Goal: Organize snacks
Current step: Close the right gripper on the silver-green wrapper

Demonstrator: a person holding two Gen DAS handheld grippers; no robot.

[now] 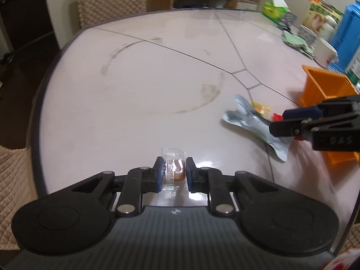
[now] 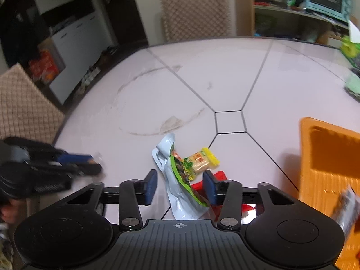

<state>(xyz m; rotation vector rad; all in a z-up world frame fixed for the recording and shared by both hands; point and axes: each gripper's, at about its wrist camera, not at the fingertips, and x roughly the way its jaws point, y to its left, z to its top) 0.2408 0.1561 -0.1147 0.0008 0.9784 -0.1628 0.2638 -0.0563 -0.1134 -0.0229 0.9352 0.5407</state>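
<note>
The left gripper [image 1: 174, 172] is clamped on a clear-wrapped brown candy [image 1: 176, 169] at six o'clock on the table [image 1: 139, 85]. The right gripper [image 2: 180, 185], part open, straddles a silver-green snack bag [image 2: 180, 193] without pressing it; a yellow cracker packet [image 2: 201, 161] lies at twelve o'clock of it, the orange bin [image 2: 328, 157] at three. Its print is unreadable.

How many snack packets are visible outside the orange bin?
4: clear-wrapped brown candy in left gripper; silver-green pouch, yellow cracker pack, red packet piled by right gripper. Others may hide underneath.
</note>
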